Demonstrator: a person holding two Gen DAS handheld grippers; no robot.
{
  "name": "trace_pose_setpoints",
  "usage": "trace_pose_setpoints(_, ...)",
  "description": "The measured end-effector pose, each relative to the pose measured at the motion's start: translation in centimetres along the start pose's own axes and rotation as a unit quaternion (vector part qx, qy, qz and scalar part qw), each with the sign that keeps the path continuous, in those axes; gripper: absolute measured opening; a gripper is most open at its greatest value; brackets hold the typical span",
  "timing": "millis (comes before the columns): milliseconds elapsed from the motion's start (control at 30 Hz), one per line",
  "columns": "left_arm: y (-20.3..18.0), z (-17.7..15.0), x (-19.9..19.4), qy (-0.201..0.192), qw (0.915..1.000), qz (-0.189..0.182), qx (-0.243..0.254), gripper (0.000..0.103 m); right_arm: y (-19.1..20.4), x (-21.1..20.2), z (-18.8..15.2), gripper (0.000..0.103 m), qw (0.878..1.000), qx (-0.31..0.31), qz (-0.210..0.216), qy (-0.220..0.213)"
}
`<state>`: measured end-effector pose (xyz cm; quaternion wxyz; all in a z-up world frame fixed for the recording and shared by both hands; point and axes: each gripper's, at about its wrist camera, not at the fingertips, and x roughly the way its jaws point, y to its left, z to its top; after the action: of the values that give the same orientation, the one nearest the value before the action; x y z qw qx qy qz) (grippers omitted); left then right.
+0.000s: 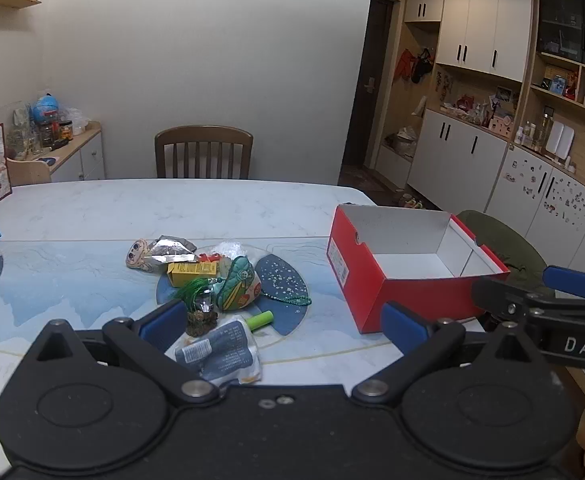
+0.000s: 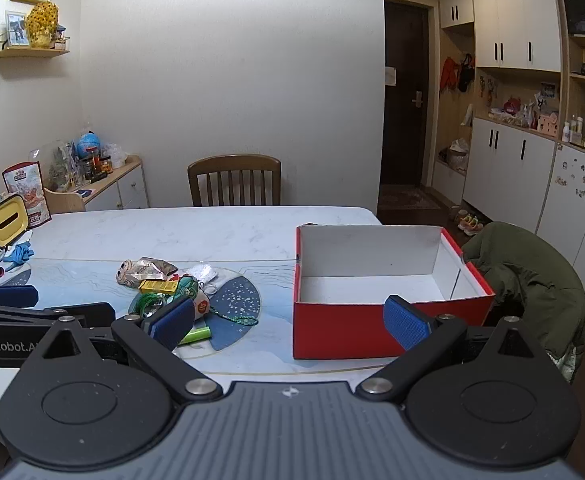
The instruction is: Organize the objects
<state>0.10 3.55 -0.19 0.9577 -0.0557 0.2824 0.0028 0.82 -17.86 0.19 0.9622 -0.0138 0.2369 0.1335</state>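
We held both grippers low over the near edge of the table (image 1: 92, 208), nothing yet in either. Our left gripper (image 1: 284, 322) stood wide, its blue pads spread to either side of the blue-grey pouch (image 1: 222, 350), which lay nearest us and looked the likeliest first pick. Our right gripper (image 2: 288, 318) was spread just as wide and empty, facing the near wall of the red shoebox (image 2: 340, 324).

The box sat open on the right of the table, its white inside bare, so we judged that sorting had not begun. The clutter lay heaped to the left of it, well apart from the box: a yellow carton (image 1: 192, 273), a green patterned sachet (image 1: 238, 286) with a beaded cord trailing right, a green tassel (image 1: 190, 290), a lime-green tube (image 1: 261, 320), a crumpled foil packet (image 1: 170, 250) and a small plush toy (image 1: 136, 256). Several pieces overlapped, so lifting one could drag another.

The tabletop was pale marble under a blue printed mat (image 1: 72, 276). A wooden chair (image 1: 203, 152) stood at the far side against a plain wall, a green jacket (image 2: 532, 280) hung over a seat on the right, and white cabinets (image 2: 508, 172) lined the right of the room.
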Motion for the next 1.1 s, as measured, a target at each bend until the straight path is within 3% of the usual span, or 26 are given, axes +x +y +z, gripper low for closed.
trace_pose_setpoints(267,1.6,0.6,2.2,0.007,0.9999,-0.003,0.013,0.103,1.3,2.9,0.7,0.101,1.000,0.001,0.015,0.018)
trace_pose_setpoints(400,2.4,0.8,4.4,0.028,0.9981,0.028,0.047,0.103,2.3,5.0,1.1,0.101,0.999,-0.009,0.026,0.038)
trace_pose_setpoints(633,4.9,-1.2,8.5,0.053,0.9926,0.013,0.108,0.102,3.6,10.0,0.9,0.101,0.993,-0.022,0.055,0.103)
trace_pose_setpoints(833,6.9,-2.2,11.6,0.092,0.9917,-0.007,0.089,0.100,5.4,14.6,0.7,0.101,0.989,-0.031,0.044,0.138)
trace_pose_setpoints(1100,8.5,-3.3,15.5,0.139,0.9869,-0.036,0.073,0.095,6.8,22.0,-0.1,0.100,0.972,0.032,0.059,0.224)
